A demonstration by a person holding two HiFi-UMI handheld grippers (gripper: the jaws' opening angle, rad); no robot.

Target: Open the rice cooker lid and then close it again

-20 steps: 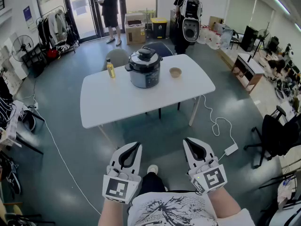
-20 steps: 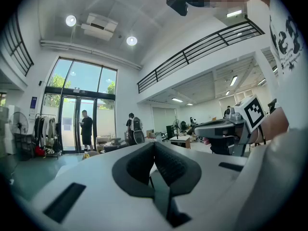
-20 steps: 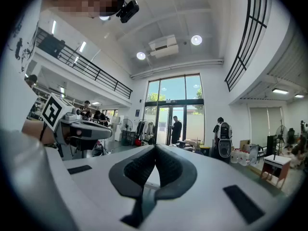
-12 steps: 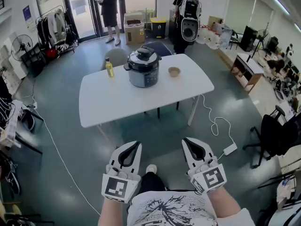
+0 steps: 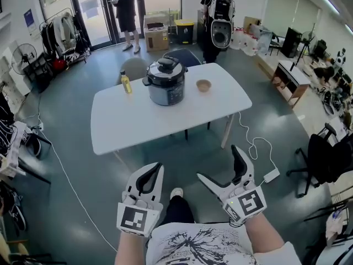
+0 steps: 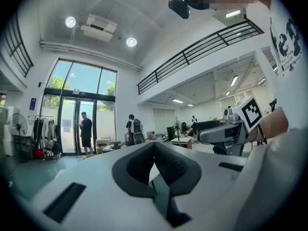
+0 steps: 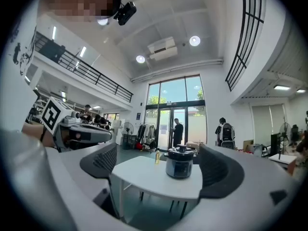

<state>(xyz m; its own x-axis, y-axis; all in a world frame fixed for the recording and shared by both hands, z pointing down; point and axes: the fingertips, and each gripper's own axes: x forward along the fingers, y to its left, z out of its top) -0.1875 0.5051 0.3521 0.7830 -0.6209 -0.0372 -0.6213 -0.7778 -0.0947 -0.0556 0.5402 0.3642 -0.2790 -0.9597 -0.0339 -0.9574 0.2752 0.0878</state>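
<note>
Cooker [image 5: 165, 81] upright on the tabletop [image 5: 132, 123], lid shut.
Its panel faces the person; left hand-held gripper [image 5: 156, 168] pinched closed, right hand-held gripper [image 5: 218, 163] spread wide, both empty.

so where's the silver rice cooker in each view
Head view: silver rice cooker with black lid, upper centre on the white table.
Left gripper view: not in it.
Right gripper view: rice cooker just below centre.
Shared: person in black by the glass doors.

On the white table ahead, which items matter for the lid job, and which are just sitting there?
For the job:
- rice cooker
- its lid, shut on the cooker

Just lying about:
- yellow bottle, left of the cooker
- small bowl, to its right
</note>
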